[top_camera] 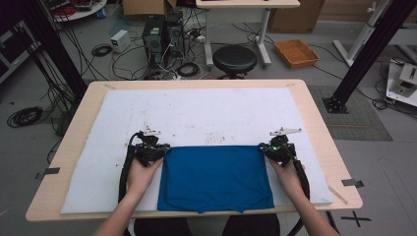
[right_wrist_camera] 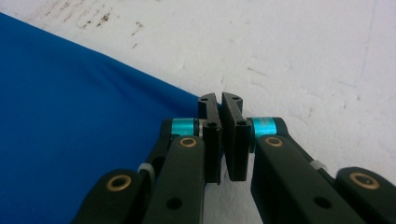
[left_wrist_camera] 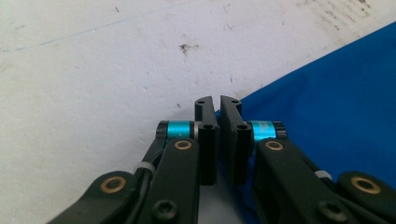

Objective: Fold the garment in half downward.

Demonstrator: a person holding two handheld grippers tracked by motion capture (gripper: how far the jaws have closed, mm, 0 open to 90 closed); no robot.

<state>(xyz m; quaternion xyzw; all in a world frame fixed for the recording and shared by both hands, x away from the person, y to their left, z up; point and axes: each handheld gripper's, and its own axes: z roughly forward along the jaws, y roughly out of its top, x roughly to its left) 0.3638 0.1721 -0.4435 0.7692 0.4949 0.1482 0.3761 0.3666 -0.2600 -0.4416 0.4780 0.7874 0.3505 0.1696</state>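
i have the left gripper [top_camera: 164, 149] clamped on the far left corner of the blue cloth [top_camera: 215, 177]. my right gripper [top_camera: 263, 149] is pinched on the far right corner, the cloth lying flat between them on the tabletop [top_camera: 196, 113].

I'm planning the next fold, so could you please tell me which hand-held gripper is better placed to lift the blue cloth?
Neither alone: the left hand-held gripper and the right hand-held gripper each pinch a far corner of the blue cloth, so probably both lift together.

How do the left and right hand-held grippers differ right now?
The left hand-held gripper sits at the blue cloth's far left corner, the right hand-held gripper at its far right corner. In the left gripper view the cloth lies right of the jaws; in the right gripper view it lies left. Both are shut on a corner, low on the white mat.
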